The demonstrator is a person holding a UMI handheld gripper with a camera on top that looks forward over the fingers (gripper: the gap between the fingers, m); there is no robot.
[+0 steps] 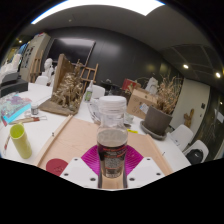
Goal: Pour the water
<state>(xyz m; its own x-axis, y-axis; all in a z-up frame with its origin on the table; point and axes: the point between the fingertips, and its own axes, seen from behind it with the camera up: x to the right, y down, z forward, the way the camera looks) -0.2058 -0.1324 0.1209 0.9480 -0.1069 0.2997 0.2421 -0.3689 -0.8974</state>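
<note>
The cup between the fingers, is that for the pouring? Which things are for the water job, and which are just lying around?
For the job:
- clear cup, standing between the gripper fingers
- white container just beyond it, probably

Just lying about:
- green cup
- wooden models
- plant pot
- plastic bag

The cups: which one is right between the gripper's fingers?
The clear glass cup, standing between the open gripper's fingers. The white cup sits beyond it, and the green cup lies tipped, far off to the side.
</note>
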